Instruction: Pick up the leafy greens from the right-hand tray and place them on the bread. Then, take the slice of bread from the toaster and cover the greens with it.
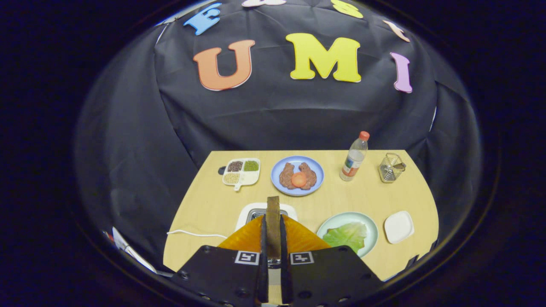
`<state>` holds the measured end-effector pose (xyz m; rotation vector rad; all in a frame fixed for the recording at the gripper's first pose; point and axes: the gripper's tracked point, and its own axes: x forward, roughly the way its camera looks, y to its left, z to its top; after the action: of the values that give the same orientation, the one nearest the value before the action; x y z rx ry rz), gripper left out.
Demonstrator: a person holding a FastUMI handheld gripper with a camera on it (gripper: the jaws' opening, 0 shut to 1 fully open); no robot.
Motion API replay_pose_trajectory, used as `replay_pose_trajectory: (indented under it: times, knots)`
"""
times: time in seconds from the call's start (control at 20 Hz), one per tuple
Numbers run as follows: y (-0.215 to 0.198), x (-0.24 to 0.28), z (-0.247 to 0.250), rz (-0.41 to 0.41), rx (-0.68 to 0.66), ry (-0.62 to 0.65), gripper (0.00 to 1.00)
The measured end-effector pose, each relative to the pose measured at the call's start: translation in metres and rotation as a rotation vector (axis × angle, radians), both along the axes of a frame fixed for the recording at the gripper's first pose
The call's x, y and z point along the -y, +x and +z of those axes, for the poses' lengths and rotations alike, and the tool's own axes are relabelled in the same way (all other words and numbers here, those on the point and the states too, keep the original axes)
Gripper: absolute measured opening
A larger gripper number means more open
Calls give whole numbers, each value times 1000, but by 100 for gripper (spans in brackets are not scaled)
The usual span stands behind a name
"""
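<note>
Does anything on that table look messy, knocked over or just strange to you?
Nothing is spilled or toppled. One oddity: the slice of bread is pinched edge-on in the tool above the toaster, while the lettuce leaf lies on its green plate, not on any bread.

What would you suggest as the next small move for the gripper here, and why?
Probably carry the slice of bread right, over the pale green plate. The gripper is shut on the slice, held upright above the toaster, and the greens lie uncovered on that plate beside the fingers.
</note>
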<state>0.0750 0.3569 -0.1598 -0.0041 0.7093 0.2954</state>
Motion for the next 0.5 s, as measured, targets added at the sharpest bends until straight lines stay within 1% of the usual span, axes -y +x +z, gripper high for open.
replay_pose_trajectory:
  times: [0.15, 0.25, 0.5]
  knots:
    - [9, 15, 15, -24, 20, 23, 11]
    - [13, 29, 15, -45, 17, 31, 11]
    - [29, 67, -7, -115, -39, 41, 12]
